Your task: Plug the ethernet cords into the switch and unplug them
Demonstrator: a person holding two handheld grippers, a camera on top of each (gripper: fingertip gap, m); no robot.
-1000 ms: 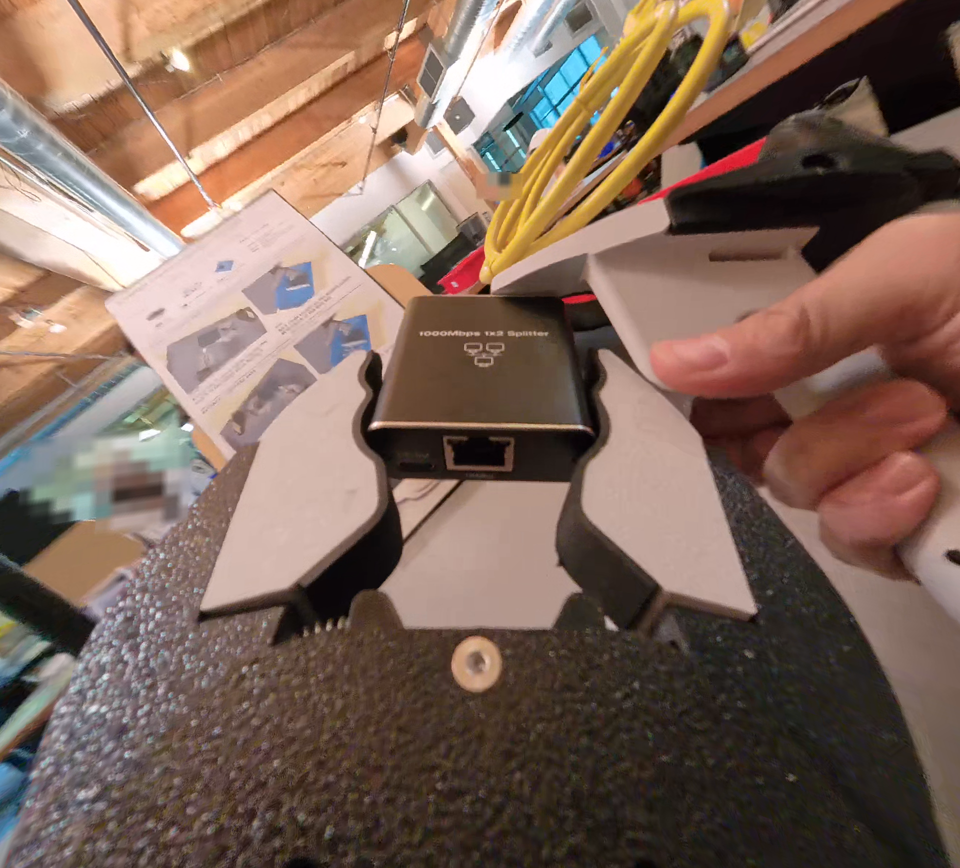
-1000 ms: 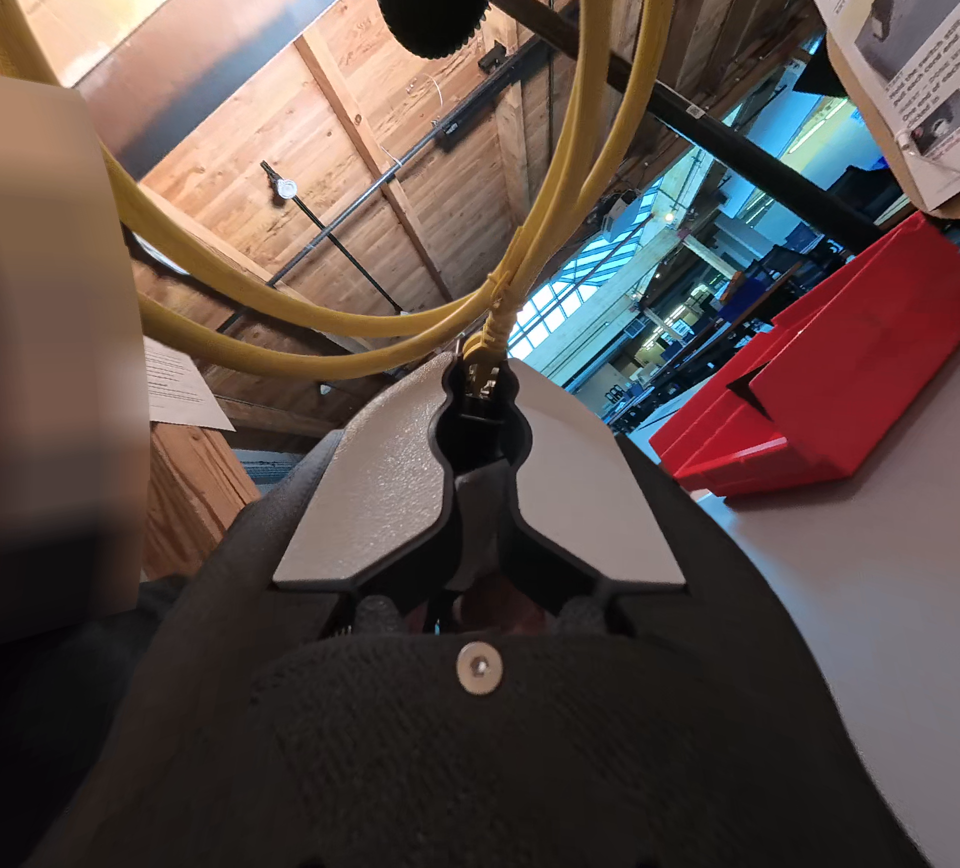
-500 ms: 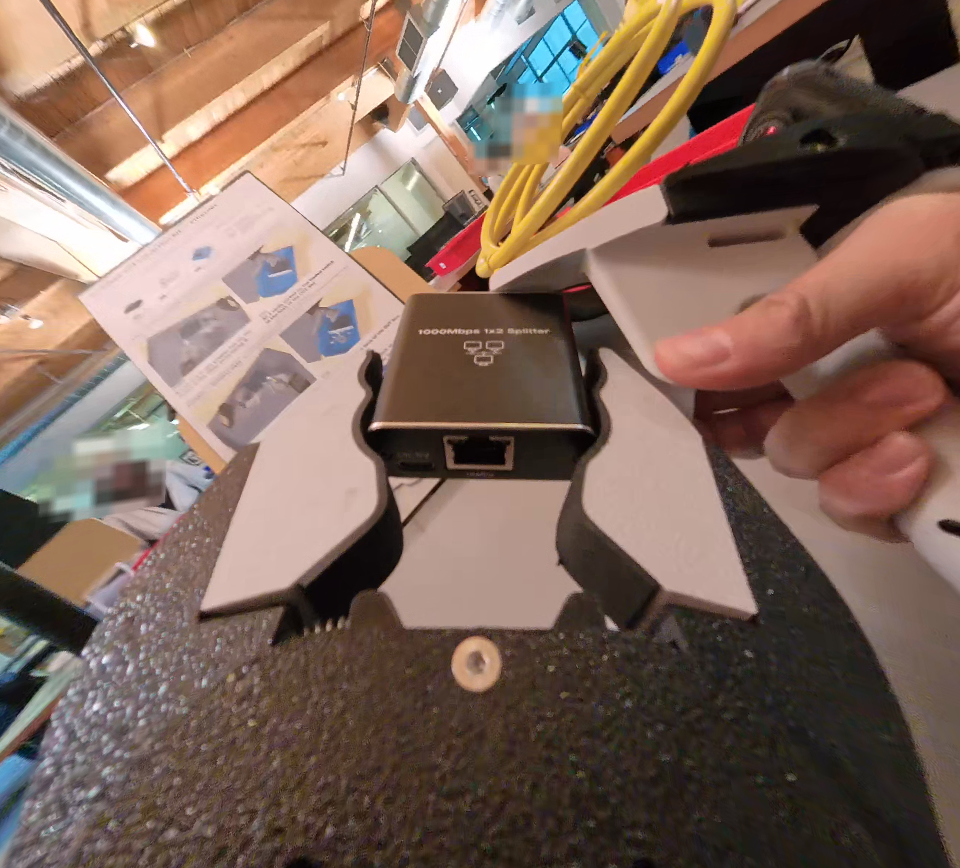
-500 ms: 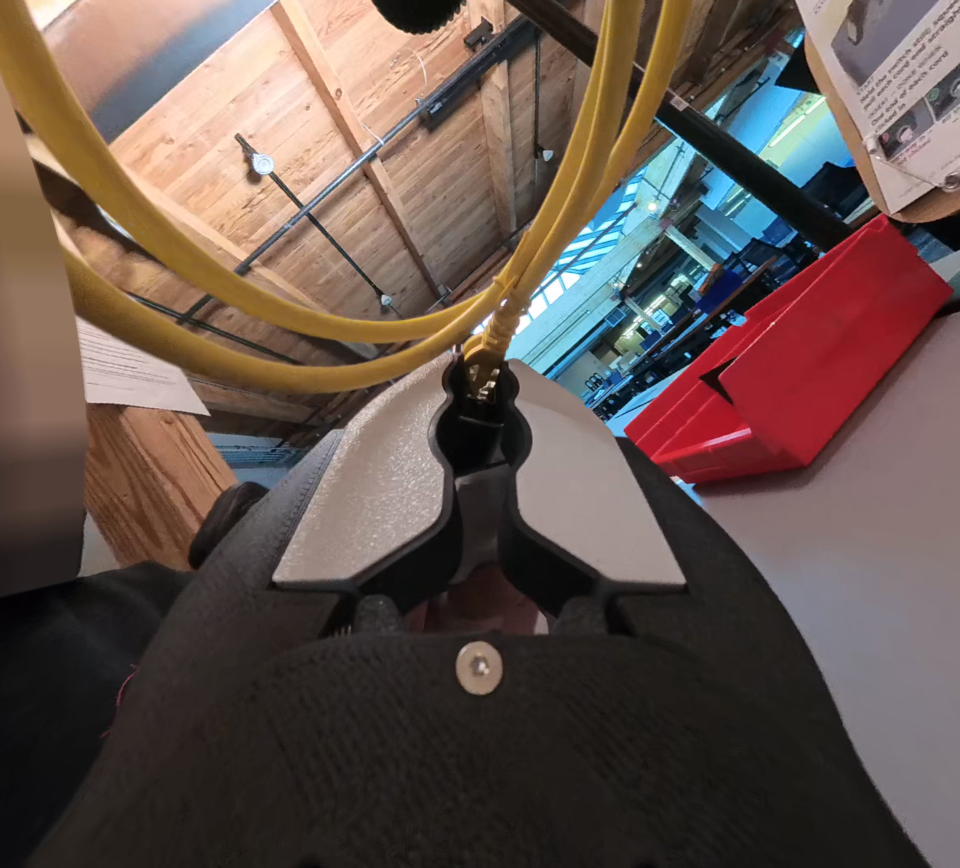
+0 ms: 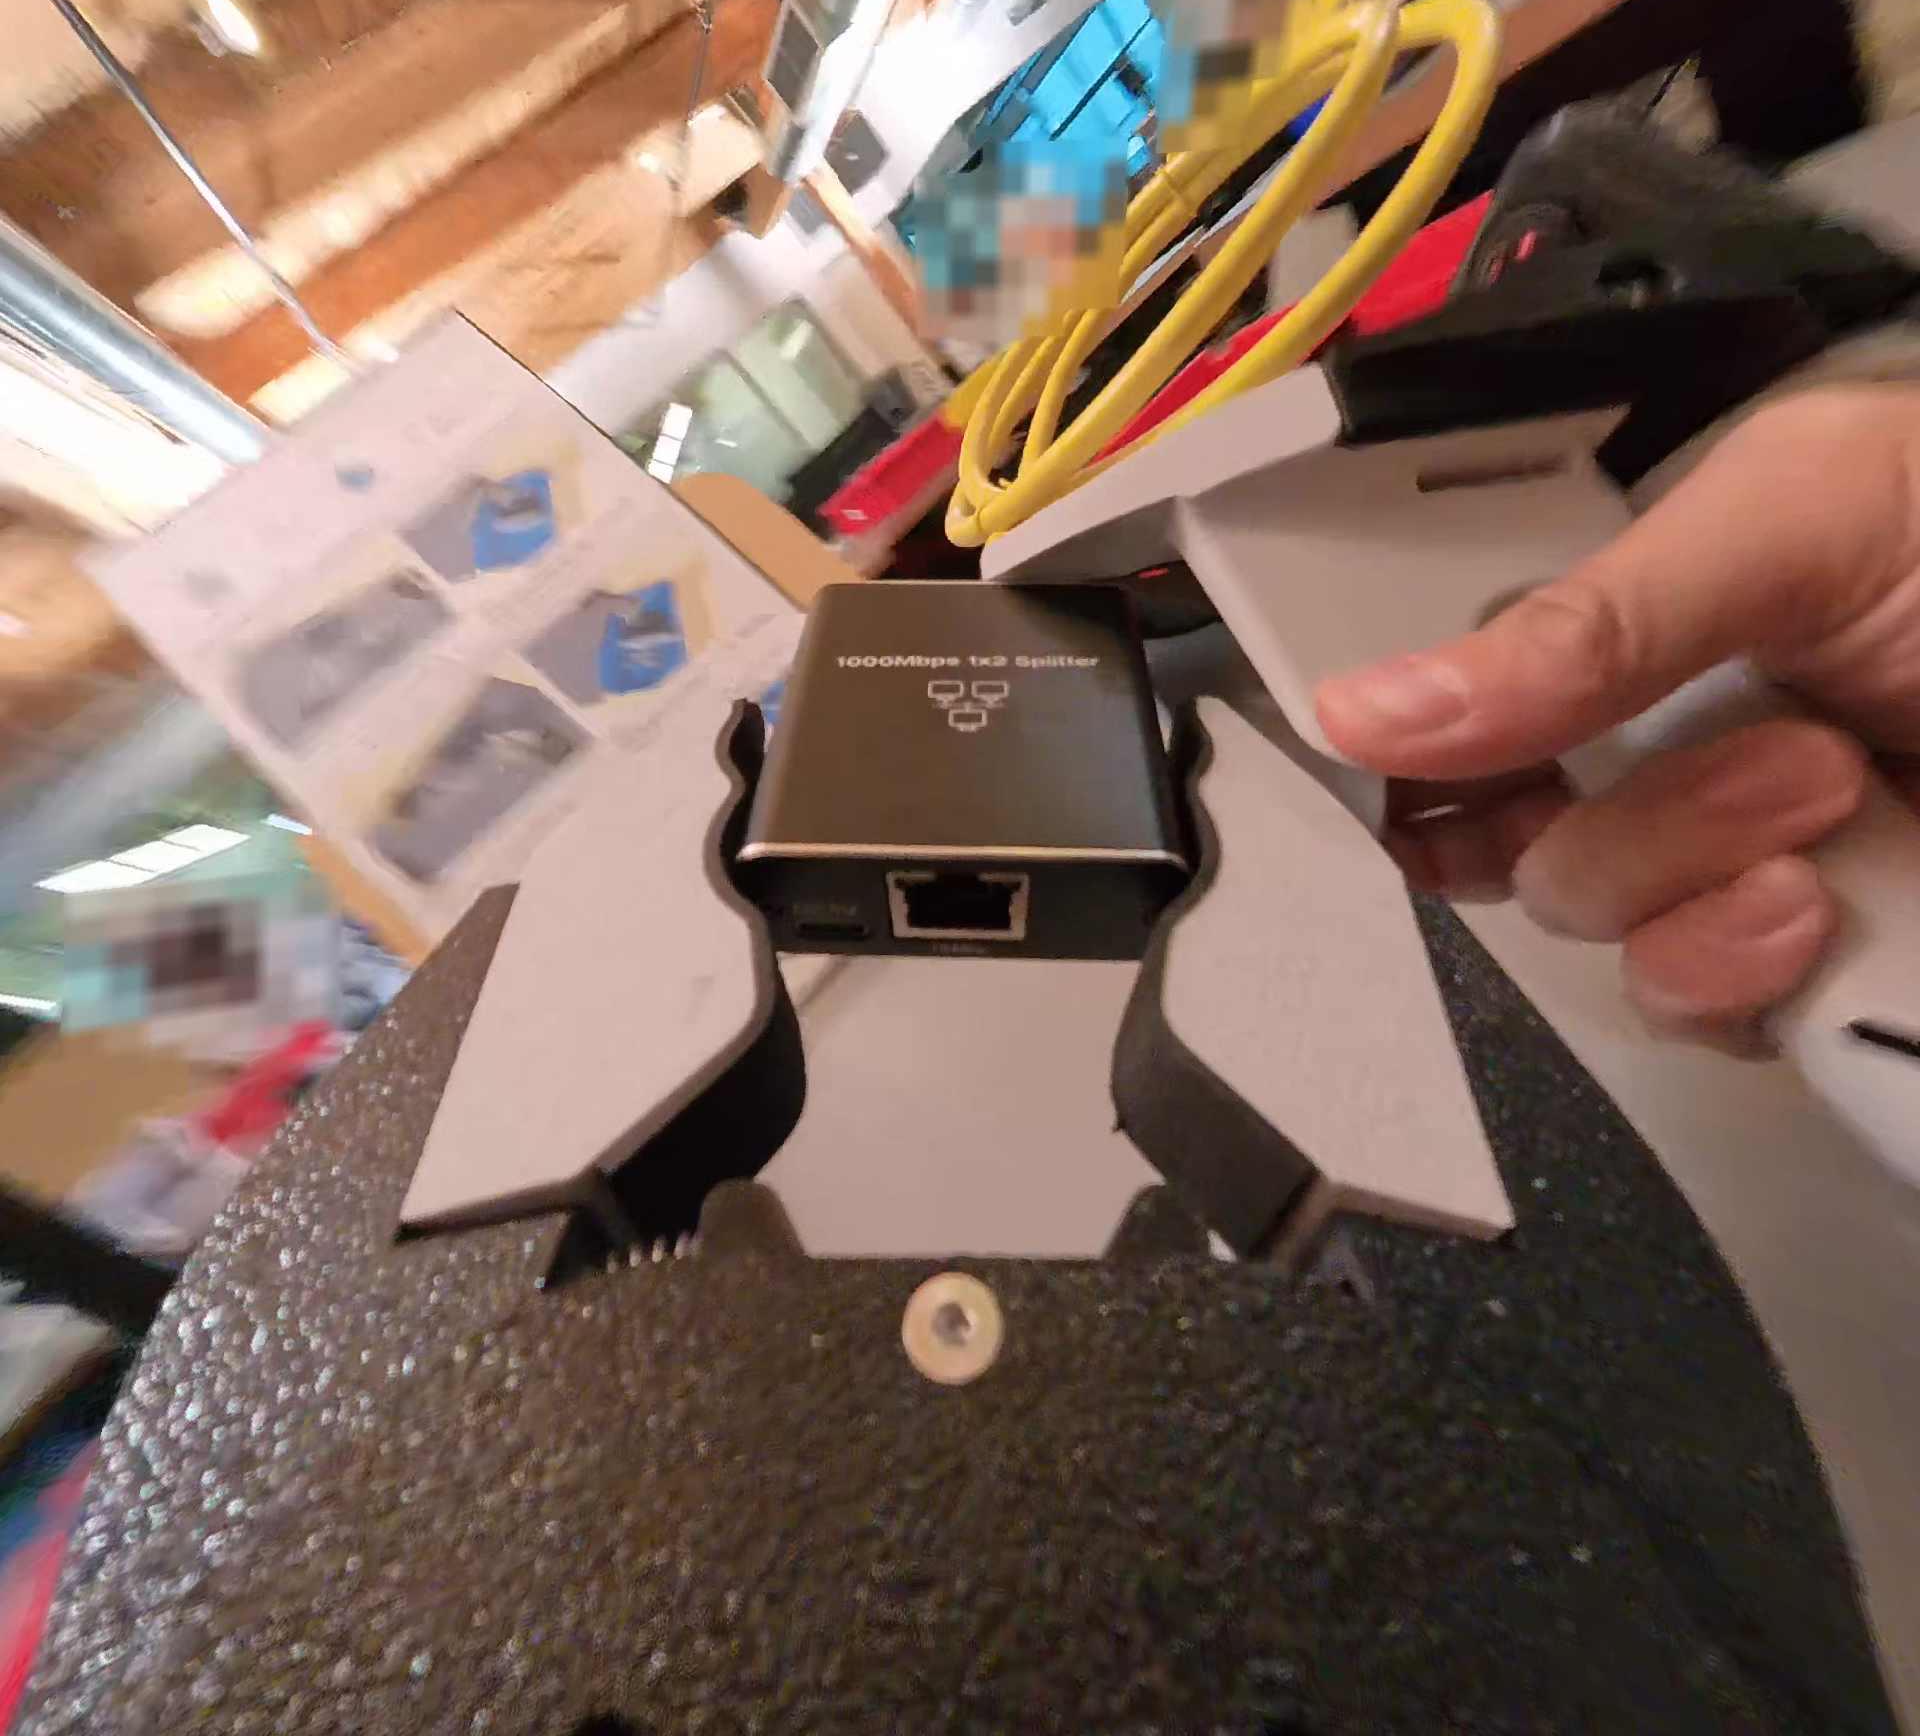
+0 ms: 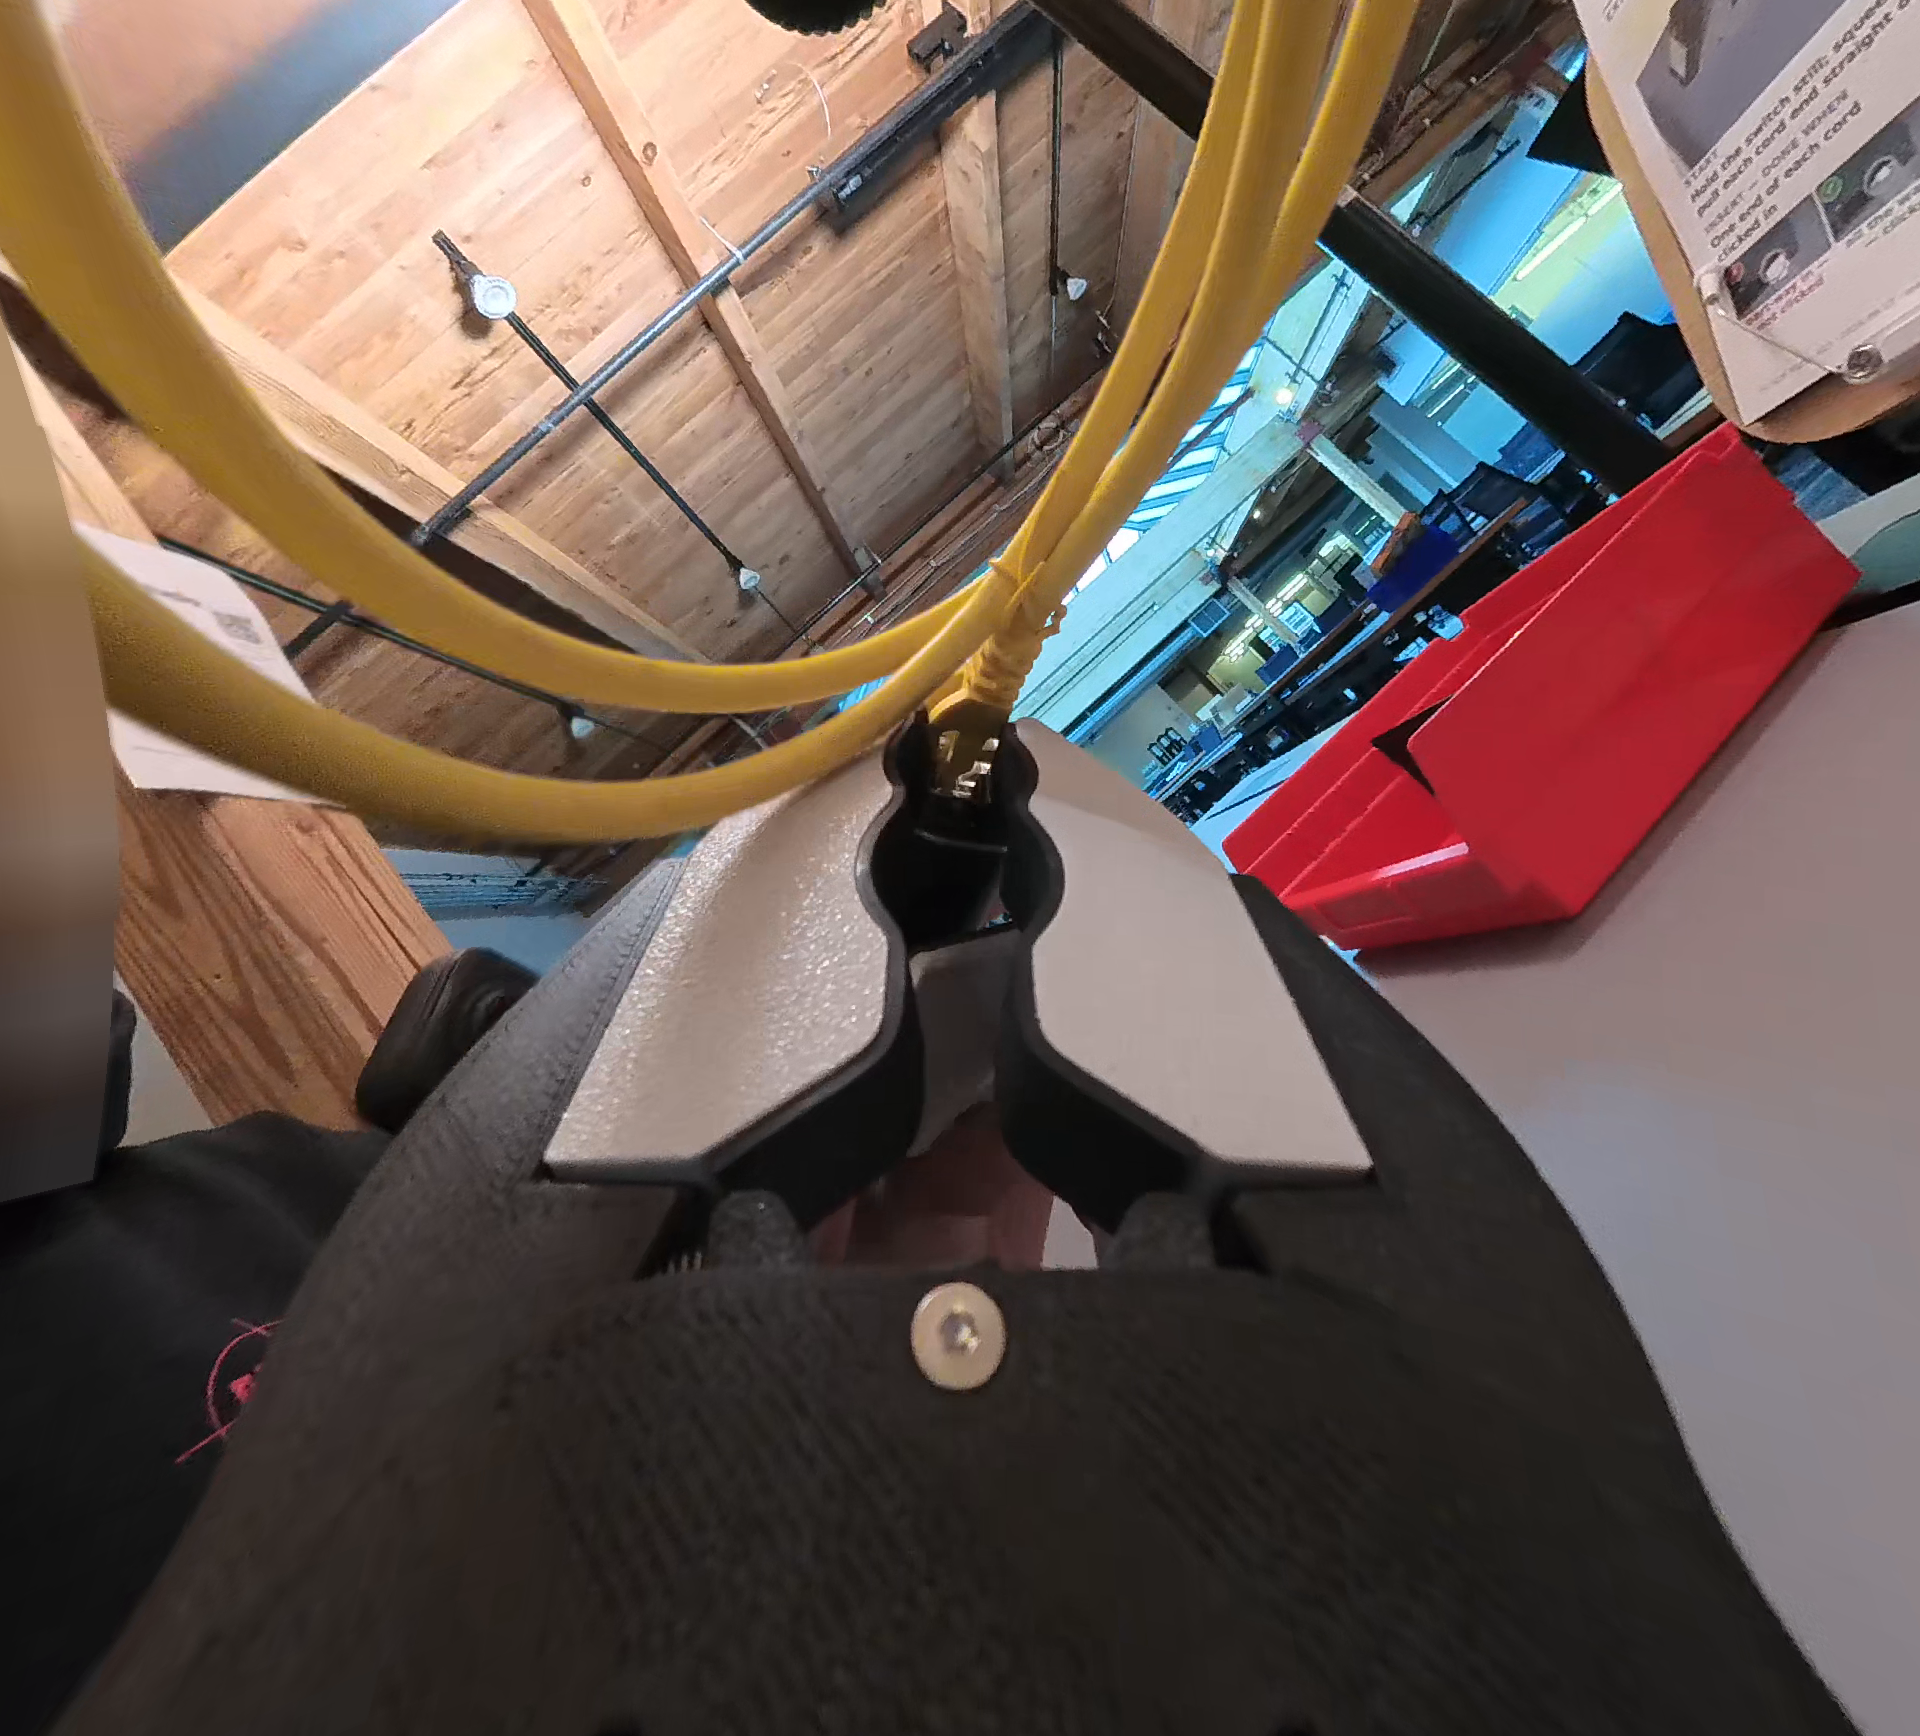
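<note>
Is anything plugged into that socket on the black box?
Empty: the socket facing the camera on the black box shows an open hole. Far side is hidden.

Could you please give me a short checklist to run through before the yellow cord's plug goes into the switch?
1. Left gripper clamped on the black switch: ok.
2. Port facing the left camera empty: ok.
3. Right gripper shut on the yellow cord's plug: ok.
4. Plug lined up with a port: cannot tell.
5. Cord loops clear of the switch: ok.
</note>
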